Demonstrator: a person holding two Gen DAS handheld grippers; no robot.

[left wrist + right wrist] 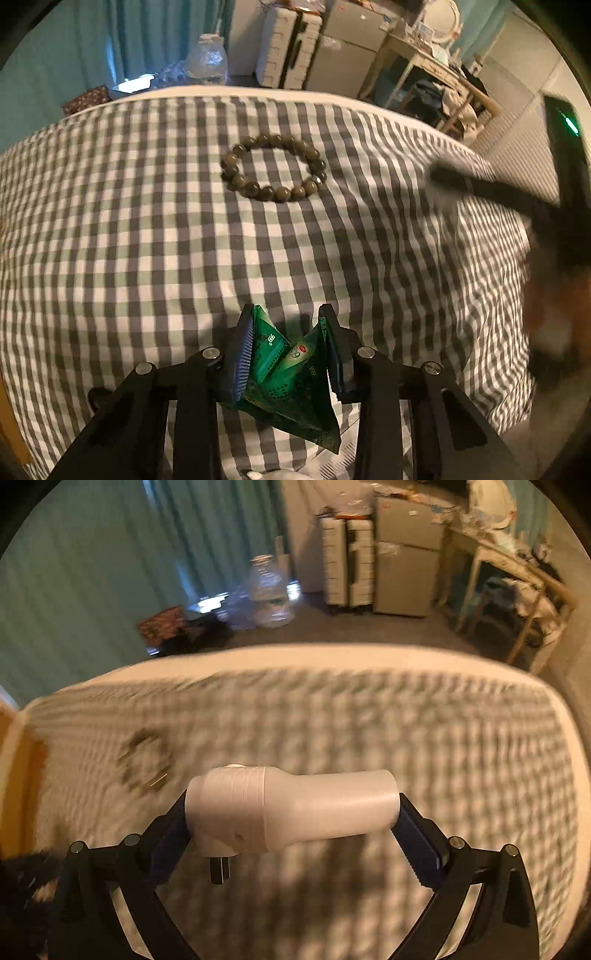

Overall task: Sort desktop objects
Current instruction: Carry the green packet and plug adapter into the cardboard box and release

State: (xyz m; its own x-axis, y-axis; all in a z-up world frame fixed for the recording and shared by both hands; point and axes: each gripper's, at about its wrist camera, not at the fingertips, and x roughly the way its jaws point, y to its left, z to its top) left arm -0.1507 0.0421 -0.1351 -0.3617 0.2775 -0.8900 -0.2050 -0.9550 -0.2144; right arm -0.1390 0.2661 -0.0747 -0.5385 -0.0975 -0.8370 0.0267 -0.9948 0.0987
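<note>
A crumpled green packet (pixel 291 373) is pinched in the left tool (pixel 290 354) at lower centre, a white plug adapter (pixel 291 808) is clamped in the right tool (pixel 295 834), and the bead bracelet (pixel 273 168) is left on the checked desk (pixel 110 221); both loads seemingly await carrying to their places.

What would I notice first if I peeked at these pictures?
Probably the shiny green packet, crumpled between the left gripper fingers at the bottom of the left view. Next, the white plug adapter held crosswise in the right gripper. Beyond them, a ring of brown beads lies on the checked cloth.
</note>
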